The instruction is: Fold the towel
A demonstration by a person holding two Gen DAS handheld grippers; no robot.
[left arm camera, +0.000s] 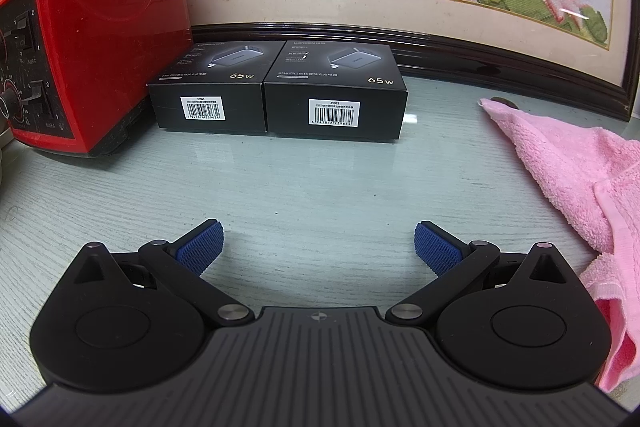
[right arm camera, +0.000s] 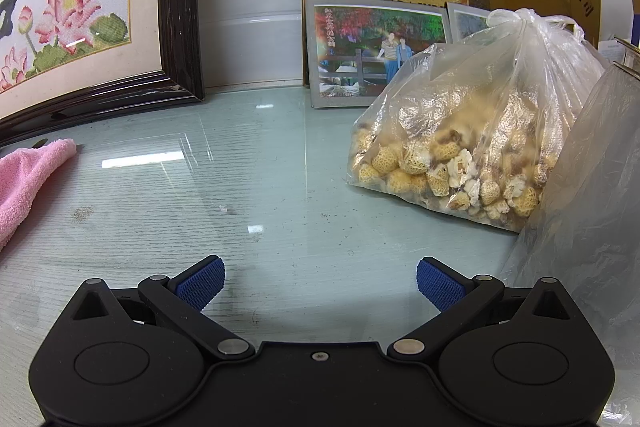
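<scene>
Both spread, holding nothing. Left hand-held gripper (left arm camera: 318, 247) has towel (left arm camera: 576, 179) off to its right on the table (left arm camera: 300, 187); right hand-held gripper (right arm camera: 320, 281) has it far left. Towel looks rumpled, mostly out of frame. Risks: pinching one layer only; right one sweeping bag (right arm camera: 472, 131) ahead-right.

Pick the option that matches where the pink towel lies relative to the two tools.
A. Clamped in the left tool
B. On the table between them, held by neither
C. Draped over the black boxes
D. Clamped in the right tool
B: the towel lies on the table to the right of the open left tool and to the left of the open right tool, with nothing between either tool's pads.
</scene>
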